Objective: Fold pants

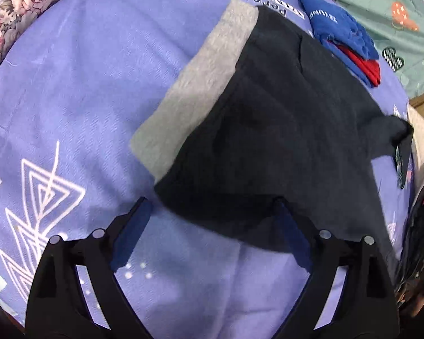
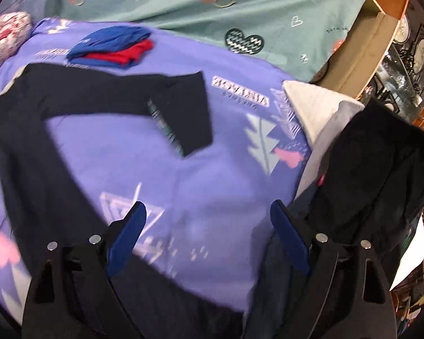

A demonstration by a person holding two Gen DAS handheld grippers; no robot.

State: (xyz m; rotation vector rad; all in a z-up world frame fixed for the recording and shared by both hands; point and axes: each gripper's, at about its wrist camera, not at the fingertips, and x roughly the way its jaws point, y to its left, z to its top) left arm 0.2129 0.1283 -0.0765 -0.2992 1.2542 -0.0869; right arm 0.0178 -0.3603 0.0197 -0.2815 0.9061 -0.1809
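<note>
The dark navy cotton pants with grey waistband [image 1: 268,130] lie spread just ahead of the released left gripper [image 1: 212,212], nearer than the equally released right gripper [image 2: 206,214].

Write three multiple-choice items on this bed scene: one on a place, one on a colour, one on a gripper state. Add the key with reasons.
1. Where does the folded blue and red garment lie?
A. on the purple sheet, beyond the dark pants
B. on top of the pants
C. between the right gripper's fingers

2. What colour is the pants' waistband?
A. red
B. grey
C. green

3. How does the left gripper stand?
A. shut on the waistband
B. shut on the sheet
C. open, holding nothing

Key:
1 A, the right wrist view shows it on the sheet past the pants.
2 B, a grey band edges the dark cloth.
3 C, its fingers stand wide apart over the pants' near edge.
</note>
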